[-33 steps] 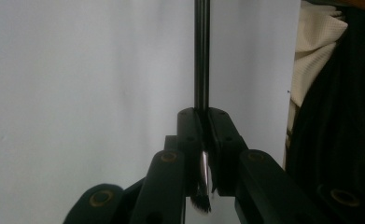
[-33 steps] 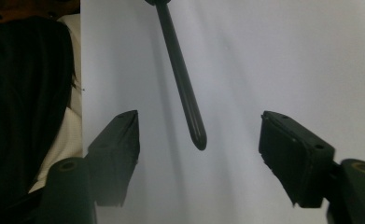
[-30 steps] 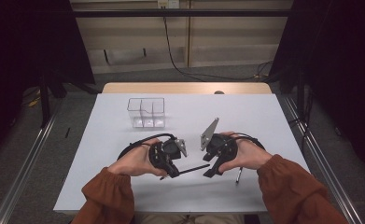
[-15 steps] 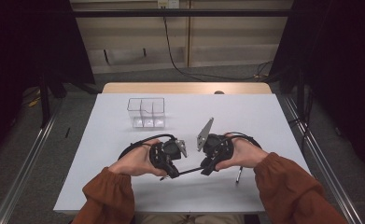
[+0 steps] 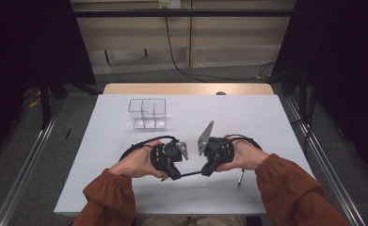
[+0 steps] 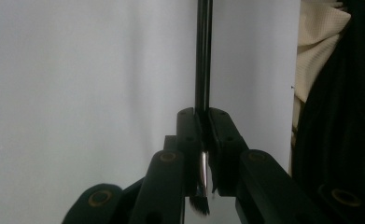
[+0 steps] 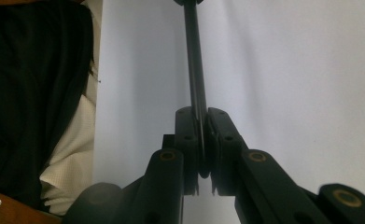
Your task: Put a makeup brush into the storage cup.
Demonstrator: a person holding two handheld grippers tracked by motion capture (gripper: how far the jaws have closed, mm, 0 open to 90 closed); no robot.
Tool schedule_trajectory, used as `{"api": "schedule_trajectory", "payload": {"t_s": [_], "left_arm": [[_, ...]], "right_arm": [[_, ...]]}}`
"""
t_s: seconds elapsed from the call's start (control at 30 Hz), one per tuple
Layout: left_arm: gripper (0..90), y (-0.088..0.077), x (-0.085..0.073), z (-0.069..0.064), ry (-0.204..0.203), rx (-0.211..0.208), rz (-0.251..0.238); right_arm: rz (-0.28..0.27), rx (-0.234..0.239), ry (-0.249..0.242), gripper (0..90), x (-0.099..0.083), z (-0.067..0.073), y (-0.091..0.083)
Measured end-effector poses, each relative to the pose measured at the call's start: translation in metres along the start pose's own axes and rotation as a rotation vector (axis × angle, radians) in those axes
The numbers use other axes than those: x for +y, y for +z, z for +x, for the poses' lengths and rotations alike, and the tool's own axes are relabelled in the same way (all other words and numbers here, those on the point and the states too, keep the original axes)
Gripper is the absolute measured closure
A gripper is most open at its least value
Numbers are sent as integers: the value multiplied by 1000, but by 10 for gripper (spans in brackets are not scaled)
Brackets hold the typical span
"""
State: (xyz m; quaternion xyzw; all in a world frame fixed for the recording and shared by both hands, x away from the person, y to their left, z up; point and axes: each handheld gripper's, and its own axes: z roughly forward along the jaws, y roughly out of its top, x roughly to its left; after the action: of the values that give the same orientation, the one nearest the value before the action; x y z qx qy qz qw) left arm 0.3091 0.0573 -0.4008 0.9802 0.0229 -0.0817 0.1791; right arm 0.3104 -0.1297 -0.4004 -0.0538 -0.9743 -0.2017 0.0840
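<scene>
Both pairs of tongs are clamped on one thin black brush, each at an end. The left gripper (image 6: 202,140) has its jaws pressed together on the brush (image 6: 203,56) near the bristle end, with the silver collar and dark bristle tuft showing low between them. The right gripper (image 7: 200,140) has just been closing its jaws, and they now pinch the brush's plain handle (image 7: 194,60). From above, the brush (image 5: 191,173) runs level between the left gripper (image 5: 176,175) and right gripper (image 5: 205,171), above the near middle of the white table (image 5: 266,117). A clear box with compartments (image 5: 147,113) stands well apart on the far left. A small dark stick (image 5: 240,177) lies just right of the right hand.
</scene>
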Motion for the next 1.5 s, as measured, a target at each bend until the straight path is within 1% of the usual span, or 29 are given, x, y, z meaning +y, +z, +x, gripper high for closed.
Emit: {"api": "schedule_trajectory", "payload": {"t_s": [0.1, 0.27, 0.33, 0.37, 0.4, 0.47, 0.53, 0.57, 0.6, 0.63, 0.7, 0.77, 0.83, 0.87, 0.9, 0.93, 1.0, 1.07, 1.1, 1.17, 1.23, 1.27, 1.3, 1.33, 1.37, 1.4, 1.43, 1.47, 1.5], "left_arm": [[836, 0, -1, 1, 3, -8, -6], [834, -1, -1, 2, 15, 3, -13], [830, -2, -2, 2, -5, 7, -26], [830, -3, -2, 2, -2, 2, -29], [828, -3, -2, 2, -1, 7, -33], [824, -4, -3, 3, -12, 9, -47], [816, -5, -4, 4, -23, 11, -63], [814, -6, -4, 4, -26, 17, -74], [805, -6, -5, 4, -27, 12, -86], [789, -7, -5, 5, -14, 17, -92], [732, -8, -5, 4, -21, 21, -114], [683, -9, -6, 3, -23, 36, -133], [637, -10, -8, 4, -28, 51, -146], [608, -11, -10, 5, -39, 67, -159], [549, -11, -10, 5, -48, 66, -164], [529, -11, -12, 5, -58, 78, -177], [429, -11, -15, 6, -85, 95, -195], [340, -12, -18, 6, -118, 129, -209], [295, -13, -18, 6, -126, 133, -220], [260, -16, -19, 6, -126, 138, -235], [211, -16, -21, 7, -144, 159, -248], [158, -16, -23, 8, -160, 161, -252], [119, -15, -24, 10, -167, 169, -242], [93, -15, -26, 11, -185, 195, -237], [69, -15, -28, 12, -199, 208, -238], [52, -16, -30, 13, -210, 207, -247], [52, -18, -31, 13, -210, 196, -259], [51, -20, -33, 13, -217, 187, -280], [45, -22, -34, 12, -217, 188, -294]], "right_arm": [[-3, 10, 1, 842, -1, 1, 1], [-6, 10, -10, 843, -2, -1, 0], [-14, 6, -11, 844, -2, -1, 0], [-14, 7, -7, 843, -3, -1, 0], [-12, 7, -4, 844, -3, -1, -1], [-14, 7, -4, 844, -4, -1, -1], [-18, 6, 15, 844, -5, -1, -3], [-29, 5, 6, 844, -5, -2, -2], [-29, 1, 11, 844, -6, -2, -3], [-30, 1, 12, 844, -6, -3, -2], [-34, 0, 18, 844, -6, -3, -2], [-30, 0, 27, 844, -7, -3, -2], [-43, 0, 26, 844, -8, -3, -2], [-51, 0, 29, 844, -9, -3, -3], [-54, -1, 33, 844, -9, -3, -4], [-52, -3, 36, 844, -10, -3, -4], [-56, -5, 37, 844, -11, -4, -4], [-55, -3, 43, 844, -13, -4, -5], [-56, -3, 67, 843, -14, -4, -6], [-75, -3, 64, 843, -16, -5, -7], [-83, -13, 79, 843, -19, -6, -8], [-81, -14, 89, 843, -20, -6, -9], [-94, -23, 74, 843, -21, -7, -9], [-92, -18, 84, 843, -23, -7, -9], [-97, -12, 85, 843, -24, -7, -9], [-97, -8, 94, 843, -26, -7, -10], [-108, -11, 93, 843, -27, -7, -9], [-103, -12, 105, 843, -29, -7, -10], [-116, -12, 107, 843, -31, -8, -10]]}}
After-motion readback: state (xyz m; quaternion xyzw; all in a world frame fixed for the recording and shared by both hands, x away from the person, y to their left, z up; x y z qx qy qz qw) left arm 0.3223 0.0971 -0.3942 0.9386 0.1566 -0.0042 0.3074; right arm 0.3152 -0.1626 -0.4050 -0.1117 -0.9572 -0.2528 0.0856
